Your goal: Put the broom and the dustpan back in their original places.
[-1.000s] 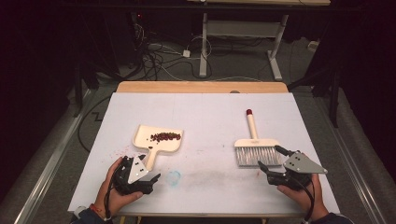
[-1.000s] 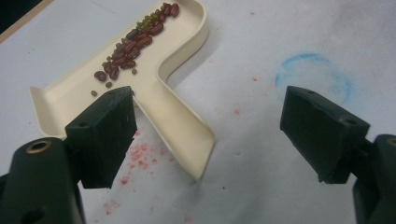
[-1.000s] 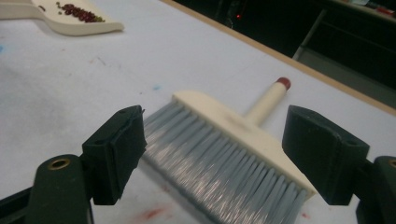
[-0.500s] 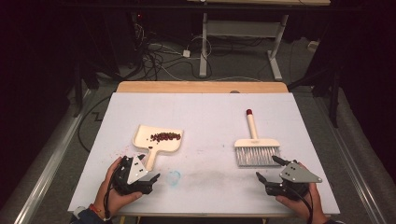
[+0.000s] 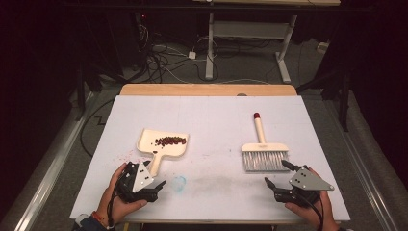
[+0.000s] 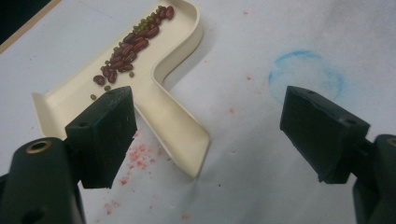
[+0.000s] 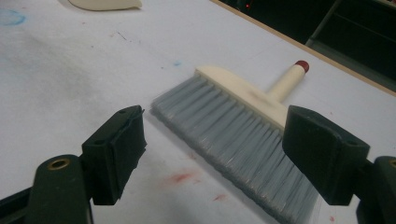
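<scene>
The white table top (image 5: 211,120) has a wooden strip (image 5: 207,90) along its far edge. Near the front, left of the middle, a faint blue ring (image 5: 179,183) is drawn on the surface, and a grey smudge (image 5: 216,182) lies just to its right. Small red flecks (image 6: 133,156) are scattered on the white at the near left. Beyond the far edge, on the dark floor, a tangle of cables (image 5: 163,60) lies at the left, beside the white legs of another table's frame (image 5: 250,43). A pale metal rail (image 5: 53,159) runs along the floor on the left side.
</scene>
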Demonstrator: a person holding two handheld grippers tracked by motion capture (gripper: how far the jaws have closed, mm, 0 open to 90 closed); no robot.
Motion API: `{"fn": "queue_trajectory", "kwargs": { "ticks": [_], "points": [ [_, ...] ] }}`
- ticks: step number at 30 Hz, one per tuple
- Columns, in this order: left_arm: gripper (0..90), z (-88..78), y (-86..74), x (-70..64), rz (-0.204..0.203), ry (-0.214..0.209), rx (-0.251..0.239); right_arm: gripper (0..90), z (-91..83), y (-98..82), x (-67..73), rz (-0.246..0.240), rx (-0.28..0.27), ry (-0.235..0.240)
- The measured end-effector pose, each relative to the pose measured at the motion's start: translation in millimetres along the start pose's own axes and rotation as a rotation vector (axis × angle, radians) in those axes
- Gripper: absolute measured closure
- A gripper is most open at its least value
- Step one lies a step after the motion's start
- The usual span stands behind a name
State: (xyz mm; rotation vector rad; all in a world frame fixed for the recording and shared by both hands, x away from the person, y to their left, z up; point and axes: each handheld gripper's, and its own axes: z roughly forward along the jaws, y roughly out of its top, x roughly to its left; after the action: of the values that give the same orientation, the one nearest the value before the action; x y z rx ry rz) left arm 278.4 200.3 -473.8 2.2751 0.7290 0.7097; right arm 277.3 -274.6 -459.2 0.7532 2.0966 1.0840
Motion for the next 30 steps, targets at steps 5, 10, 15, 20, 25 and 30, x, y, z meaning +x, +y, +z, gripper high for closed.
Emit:
{"fn": "queue_trajectory", "kwargs": {
  "ticks": [5, 10, 15, 20, 25, 30],
  "points": [
    [18.4, 1.7, -0.2, 0.1, 0.002, -0.004, 0.01, 21.4, -0.3, 0.3, 0.0, -0.001, -0.002, 0.003],
    [18.3, 2.0, 0.1, -0.8, 0.003, -0.004, 0.009, 21.4, -1.5, 1.0, -0.2, 0.003, -0.011, 0.004],
    [18.3, 2.4, -0.2, -0.7, 0.002, -0.006, 0.011, 21.4, -1.4, 1.3, 0.1, -0.001, -0.009, 0.002],
    [18.3, 2.4, -0.2, -0.7, 0.004, -0.008, 0.012, 21.4, -0.6, 1.6, 1.1, -0.007, -0.005, 0.005],
    [18.3, 2.7, -0.1, -0.7, 0.003, -0.009, 0.011, 21.4, -1.7, 1.6, 0.4, -0.006, -0.012, -0.002],
    [18.3, 1.8, 0.4, 0.1, 0.002, -0.004, 0.011, 21.3, -1.3, 2.1, 0.6, -0.011, -0.014, -0.001]
  ]
}}
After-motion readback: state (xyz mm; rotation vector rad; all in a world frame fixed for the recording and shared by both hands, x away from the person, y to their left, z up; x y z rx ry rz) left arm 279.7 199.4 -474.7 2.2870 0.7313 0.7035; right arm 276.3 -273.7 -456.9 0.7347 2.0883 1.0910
